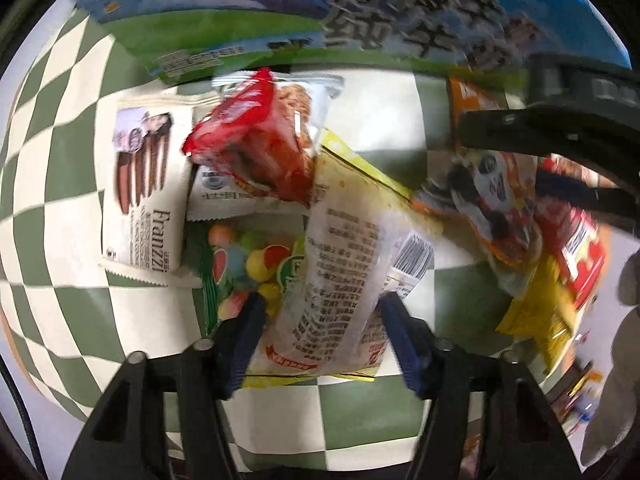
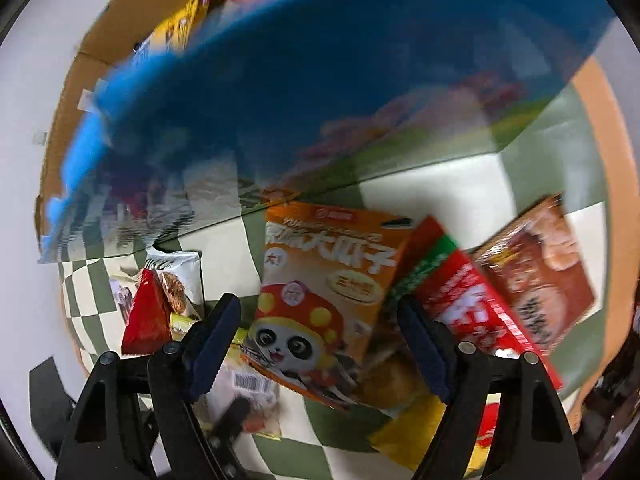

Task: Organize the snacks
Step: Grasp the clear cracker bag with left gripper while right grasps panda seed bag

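Note:
Snack packets lie piled on a green-and-white checkered cloth (image 1: 60,168). My left gripper (image 1: 320,320) is open, its blue pads either side of a clear-and-yellow packet with printed text (image 1: 340,264); a red packet (image 1: 256,140), a white Franzzi cookie packet (image 1: 148,184) and a fruit-candy bag (image 1: 244,264) lie beyond. My right gripper (image 2: 320,336) is open above an orange panda sunflower-seed bag (image 2: 320,300). A red packet (image 2: 480,312) and a brown packet (image 2: 540,276) lie to its right. The right gripper's black body (image 1: 560,120) shows in the left wrist view.
A large blue-and-green milk carton box (image 1: 320,12) stands behind the pile, blurred in the right wrist view (image 2: 320,80). More packets sit in its open top (image 2: 192,20). A yellow packet (image 1: 536,312) lies at the right of the pile.

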Motion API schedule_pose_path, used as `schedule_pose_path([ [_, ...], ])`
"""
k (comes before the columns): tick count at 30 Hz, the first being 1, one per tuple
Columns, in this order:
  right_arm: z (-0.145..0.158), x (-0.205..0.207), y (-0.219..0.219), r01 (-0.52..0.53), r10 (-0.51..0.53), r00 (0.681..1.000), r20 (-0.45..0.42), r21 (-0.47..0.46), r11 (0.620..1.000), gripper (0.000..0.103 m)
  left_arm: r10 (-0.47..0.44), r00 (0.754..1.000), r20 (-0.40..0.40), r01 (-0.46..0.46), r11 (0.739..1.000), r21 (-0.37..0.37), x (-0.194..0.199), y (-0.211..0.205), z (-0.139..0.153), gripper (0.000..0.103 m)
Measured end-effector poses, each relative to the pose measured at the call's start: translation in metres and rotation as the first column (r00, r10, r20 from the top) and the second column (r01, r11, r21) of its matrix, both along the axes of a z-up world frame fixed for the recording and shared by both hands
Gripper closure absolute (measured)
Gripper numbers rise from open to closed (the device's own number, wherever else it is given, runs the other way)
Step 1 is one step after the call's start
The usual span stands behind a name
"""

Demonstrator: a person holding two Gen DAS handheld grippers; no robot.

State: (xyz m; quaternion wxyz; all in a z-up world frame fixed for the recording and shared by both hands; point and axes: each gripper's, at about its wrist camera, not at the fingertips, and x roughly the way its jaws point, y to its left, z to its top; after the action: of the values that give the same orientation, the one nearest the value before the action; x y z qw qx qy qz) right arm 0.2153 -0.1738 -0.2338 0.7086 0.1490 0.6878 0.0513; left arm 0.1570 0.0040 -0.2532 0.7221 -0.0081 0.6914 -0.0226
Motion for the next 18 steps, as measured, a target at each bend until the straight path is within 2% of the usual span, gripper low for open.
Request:
schedule_pose_path([
  [3,-0.004,-0.003,0.009,-0.031,0.032,0.999,0.013,-0.036,0.999,0.044,-0.097,0.995,0.0,0.096,0.993,0.067,-0.003,-0.012,-0.003,0.039],
  [6,-0.001,-0.01,0.012,-0.068,0.069,0.997,0.02,-0.051,0.996,0.048,-0.113,0.994,0.007,0.112,0.99,0.085,-0.004,-0.014,-0.002,0.039],
  [8,0.003,-0.014,0.009,-0.079,0.08,0.997,0.02,-0.04,0.996,0.049,-0.106,0.994,0.022,0.104,0.991,0.087,-0.006,-0.013,0.0,0.049],
  [11,0.015,-0.022,0.004,-0.107,0.109,0.993,0.044,-0.046,0.993,0.049,-0.018,1.0,0.025,0.018,1.0,0.02,-0.013,0.004,0.008,0.056],
  [15,0.033,-0.044,-0.001,-0.143,0.145,0.987,0.069,-0.03,0.989,0.049,0.111,0.994,0.011,-0.111,0.992,-0.064,-0.034,0.043,0.015,0.058],
  [18,0.037,-0.069,-0.002,-0.178,0.178,0.982,0.068,-0.009,0.984,0.049,0.155,0.988,-0.016,-0.156,0.984,-0.088,-0.055,0.06,0.012,0.058],
])
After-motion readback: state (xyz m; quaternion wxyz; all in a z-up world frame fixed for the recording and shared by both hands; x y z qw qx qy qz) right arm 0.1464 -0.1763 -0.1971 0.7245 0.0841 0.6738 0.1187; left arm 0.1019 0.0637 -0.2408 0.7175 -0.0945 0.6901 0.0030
